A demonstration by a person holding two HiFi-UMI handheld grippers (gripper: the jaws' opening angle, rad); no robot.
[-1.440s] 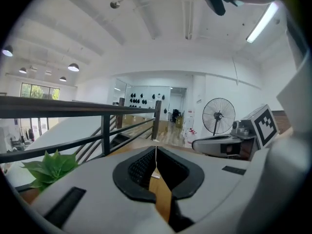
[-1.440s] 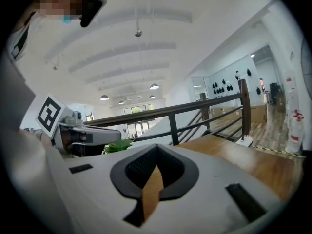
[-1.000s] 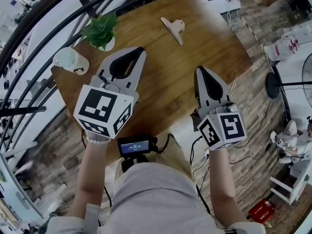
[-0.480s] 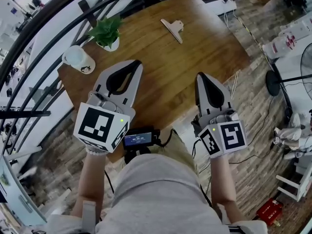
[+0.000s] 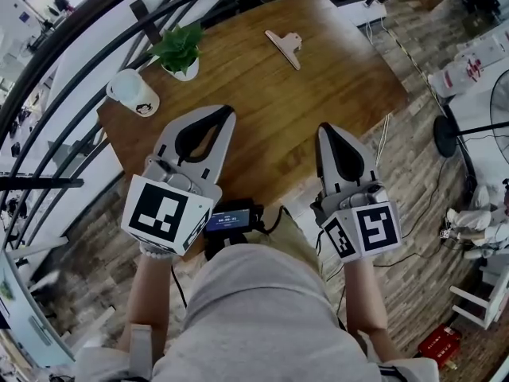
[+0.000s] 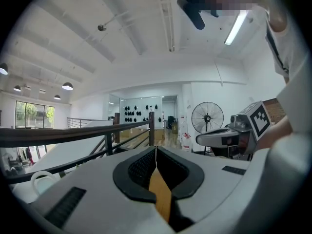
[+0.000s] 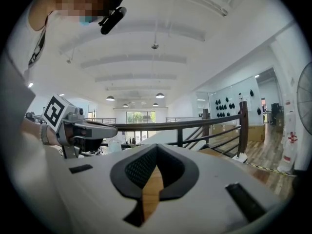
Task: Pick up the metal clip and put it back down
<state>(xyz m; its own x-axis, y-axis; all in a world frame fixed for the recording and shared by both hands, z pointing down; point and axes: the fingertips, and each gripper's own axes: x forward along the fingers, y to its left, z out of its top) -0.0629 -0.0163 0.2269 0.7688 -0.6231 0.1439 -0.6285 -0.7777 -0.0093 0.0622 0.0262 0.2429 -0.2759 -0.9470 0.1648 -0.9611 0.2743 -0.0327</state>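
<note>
Both grippers are pressed together and hold nothing. Our left gripper [image 5: 227, 110] and our right gripper [image 5: 324, 126] are over the near part of the wooden table [image 5: 262, 122]. The metal clip [image 5: 285, 48] lies flat on the far part of the table, well apart from both and up ahead between them. Its long side runs from far left to near right. We think both grippers are about as close, and the right one points most straight at it.

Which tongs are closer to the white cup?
The left tongs. The cup sits on their side, a little way off their tip. The right tongs are over on the other side, much farther from it.
</note>
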